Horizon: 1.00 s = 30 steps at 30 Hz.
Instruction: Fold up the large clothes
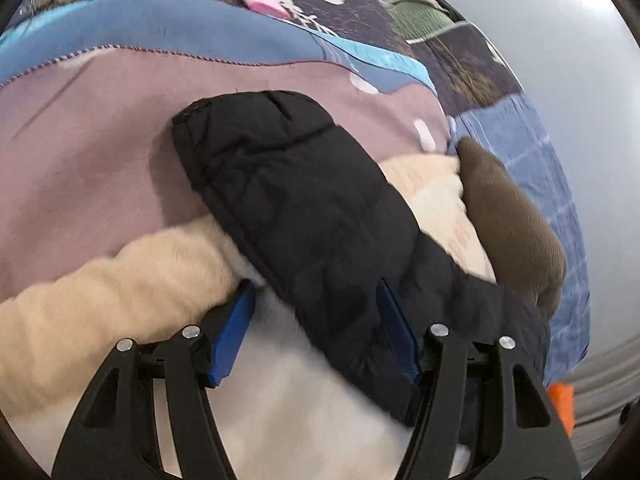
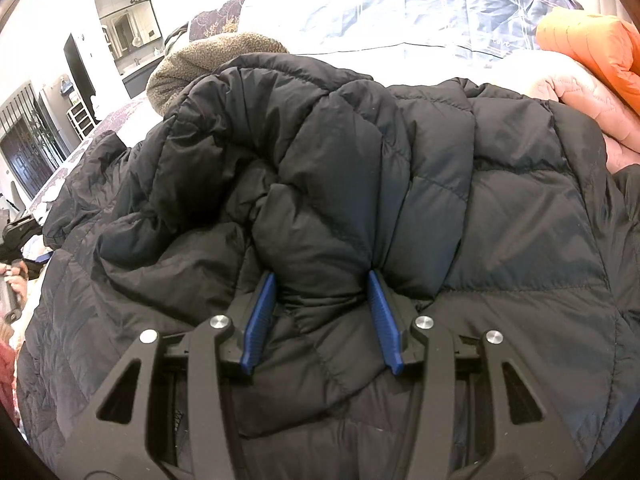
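In the right wrist view a black puffer jacket (image 2: pixel 480 200) lies spread over the bed and fills most of the frame. My right gripper (image 2: pixel 321 275) is shut on a bunched fold of it, with the blue pads pressing in from both sides. In the left wrist view the jacket's black sleeve (image 1: pixel 280 168) lies slantwise over a cream fleece garment (image 1: pixel 120 280). My left gripper (image 1: pixel 314 283) stands open above them. The sleeve crosses the gap and covers the base of its right finger, and neither pad presses on it.
A mauve blanket (image 1: pixel 100 140) and a blue checked sheet (image 1: pixel 532 144) cover the bed, with a brown fleece (image 1: pixel 508 216) beside the sleeve. Orange (image 2: pixel 592 48) and pink quilted (image 2: pixel 580 92) garments lie at far right. A hand (image 2: pixel 16 280) shows at the left edge.
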Available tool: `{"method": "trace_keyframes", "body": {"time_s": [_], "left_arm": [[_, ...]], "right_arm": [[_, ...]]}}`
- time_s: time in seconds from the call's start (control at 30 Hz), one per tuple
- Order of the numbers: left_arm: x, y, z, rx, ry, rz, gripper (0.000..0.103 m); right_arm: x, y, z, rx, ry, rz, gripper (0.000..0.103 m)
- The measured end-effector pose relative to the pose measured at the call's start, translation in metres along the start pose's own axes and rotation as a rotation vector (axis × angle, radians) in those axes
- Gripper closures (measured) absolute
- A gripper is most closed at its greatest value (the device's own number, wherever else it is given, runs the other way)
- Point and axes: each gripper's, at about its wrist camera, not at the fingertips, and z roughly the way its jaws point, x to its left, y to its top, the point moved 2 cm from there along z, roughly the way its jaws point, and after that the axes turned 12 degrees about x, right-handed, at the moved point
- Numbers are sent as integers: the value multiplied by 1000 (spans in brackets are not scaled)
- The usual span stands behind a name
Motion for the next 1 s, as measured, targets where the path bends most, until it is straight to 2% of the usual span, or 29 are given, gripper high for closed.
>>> {"method": "trace_keyframes", "body": {"time_s": [0.03, 0.07, 0.1, 0.13, 0.2, 0.23, 0.33, 0.47, 0.5, 0.57, 0.63, 0.73, 0.8, 0.9, 0.97, 1.0], "left_arm": [[-2, 3, 0, -23, -4, -8, 43], [-7, 6, 0, -46, 4, -3, 55], [-14, 10, -4, -79, 25, 12, 99], [-22, 14, -5, -86, 23, 17, 102], [-38, 18, -17, -129, -14, 11, 102], [-57, 17, -28, -155, -35, 49, 102], [-133, 0, -64, -233, -72, 245, 102], [-257, -77, -108, -311, -153, 625, 102], [-274, -96, -113, -317, -167, 688, 102], [-328, -158, -113, -309, -210, 884, 102], [-354, -204, -102, -283, -215, 1001, 102], [-382, -271, -60, -201, -203, 1143, 101], [-386, -311, -21, -99, -184, 1221, 100], [-376, -354, 23, 16, -136, 1343, 98], [-367, -373, 36, 4, -108, 1437, 90], [-359, -382, 38, -9, -102, 1477, 82]], "right_arm": [[0, 0, 0, 0, -2, -1, 55], [1, 0, 0, 1, -5, -2, 55], [1, 0, 1, 1, -7, -3, 54], [1, 0, 1, 1, -10, -4, 54], [3, 1, 1, 1, -12, -5, 54], [3, 1, 1, 1, -12, -5, 54], [3, 1, 1, 1, -12, -5, 54], [3, 2, 2, 0, -7, -3, 54], [3, 2, 1, -1, -3, 0, 54], [1, 1, -1, -14, 20, 13, 54], [-4, -2, -8, -38, 57, 35, 48], [-19, -8, -25, -80, 132, 106, 45], [-30, -13, -40, -102, 165, 157, 45], [-58, -24, -69, -168, 209, 245, 45], [-75, -27, -83, -197, 232, 281, 45], [-83, -27, -90, -208, 237, 296, 45]]}}
